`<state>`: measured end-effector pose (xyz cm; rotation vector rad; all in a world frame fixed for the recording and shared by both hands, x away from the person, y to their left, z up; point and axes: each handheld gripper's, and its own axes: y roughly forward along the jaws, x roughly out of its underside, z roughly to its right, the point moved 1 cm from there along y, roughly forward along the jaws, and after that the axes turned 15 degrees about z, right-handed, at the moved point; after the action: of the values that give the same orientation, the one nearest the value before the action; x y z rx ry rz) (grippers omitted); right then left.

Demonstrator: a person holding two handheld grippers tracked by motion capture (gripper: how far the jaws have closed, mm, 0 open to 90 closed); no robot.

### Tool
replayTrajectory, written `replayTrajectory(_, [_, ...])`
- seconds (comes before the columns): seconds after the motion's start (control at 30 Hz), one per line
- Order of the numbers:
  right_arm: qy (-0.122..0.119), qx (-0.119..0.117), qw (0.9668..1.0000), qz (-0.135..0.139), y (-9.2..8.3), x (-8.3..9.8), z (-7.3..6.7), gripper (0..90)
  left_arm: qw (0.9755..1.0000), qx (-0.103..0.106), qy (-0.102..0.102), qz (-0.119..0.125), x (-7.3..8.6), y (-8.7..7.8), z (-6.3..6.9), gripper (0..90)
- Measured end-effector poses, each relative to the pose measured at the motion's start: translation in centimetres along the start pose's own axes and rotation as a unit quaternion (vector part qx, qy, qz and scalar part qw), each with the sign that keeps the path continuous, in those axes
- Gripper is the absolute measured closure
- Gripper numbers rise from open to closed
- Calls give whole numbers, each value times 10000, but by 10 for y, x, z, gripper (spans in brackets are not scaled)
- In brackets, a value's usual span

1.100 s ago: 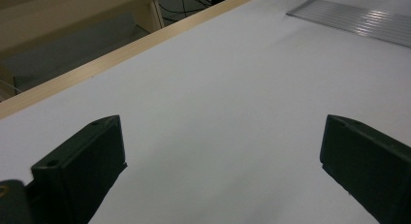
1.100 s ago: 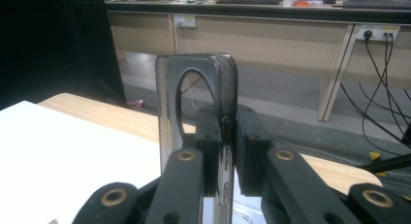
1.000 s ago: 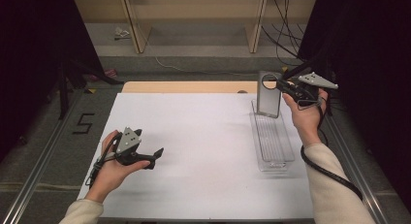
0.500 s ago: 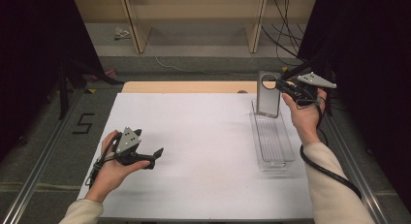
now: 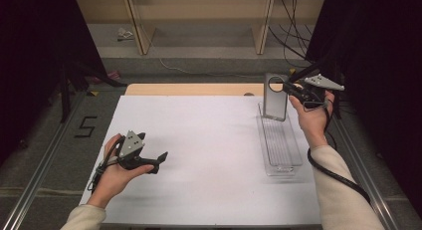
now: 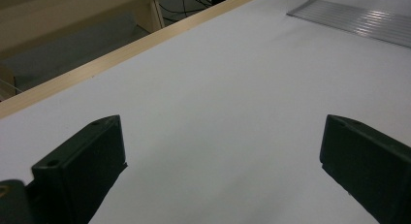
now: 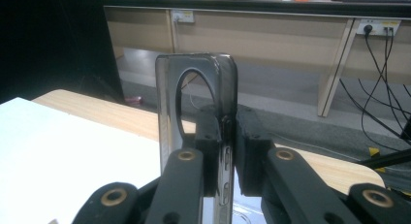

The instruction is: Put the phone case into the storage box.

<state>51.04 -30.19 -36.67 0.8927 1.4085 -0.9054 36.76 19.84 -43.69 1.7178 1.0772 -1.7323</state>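
White table [image 5: 209, 140]; right claw [image 5: 290, 88] pinching upright phone case [image 5: 275, 96]

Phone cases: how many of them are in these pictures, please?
1. The phone case stands upright at the far end of the clear tray, clamped at its edge by the right gripper. The tray looks empty behind it, though glare may hide something.

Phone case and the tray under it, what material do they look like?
Phone case: looks like clear, smoky-tinted soft plastic, glossy; the background shows through it and its edges glint. Tray: likely clear hard plastic, with a ribbed floor that catches light; glass can't be ruled out.
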Motion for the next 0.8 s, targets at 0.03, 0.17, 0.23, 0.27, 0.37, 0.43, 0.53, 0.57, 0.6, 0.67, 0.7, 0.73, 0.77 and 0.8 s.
replayTrajectory(0.03, [-5,3,10000,-7,0,0,0,822,10000,-1,1,0,0,0,0,20])
replayTrajectory(0.17, [5,11,10000,-16,1,1,1,822,10000,-1,3,0,0,0,0,20])
replayTrajectory(0.23, [12,11,10000,-17,1,1,1,822,10000,-2,0,-2,0,0,0,20])
replayTrajectory(0.27, [14,14,10000,-19,1,1,1,823,10000,-3,1,1,0,0,0,20])
replayTrajectory(0.37, [15,20,10000,-30,2,2,1,822,10000,-5,15,0,0,0,0,20])
replayTrajectory(0.43, [14,20,10000,-31,2,2,1,822,10000,-8,18,0,0,0,0,20])
replayTrajectory(0.53, [0,19,10000,-39,3,3,1,822,10000,-6,12,2,0,0,0,20])
replayTrajectory(0.57, [2,20,10000,-46,3,3,1,822,10000,-9,9,1,0,0,0,20])
replayTrajectory(0.6, [7,19,10000,-51,3,4,1,822,10000,-8,10,-1,0,0,0,20])
replayTrajectory(0.67, [-6,23,10000,-62,4,4,1,822,10000,-6,-1,-2,0,0,0,20])
replayTrajectory(0.7, [-4,20,10000,-70,4,5,1,822,10000,-7,11,-1,0,0,0,20])
replayTrajectory(0.73, [-5,19,10000,-74,4,5,1,822,10000,-7,9,0,0,0,0,20])
replayTrajectory(0.77, [-9,22,10000,-79,5,5,1,822,10000,-7,10,1,0,0,0,20])
replayTrajectory(0.8, [-4,20,10000,-77,5,5,1,822,10000,-6,10,1,0,0,0,21])
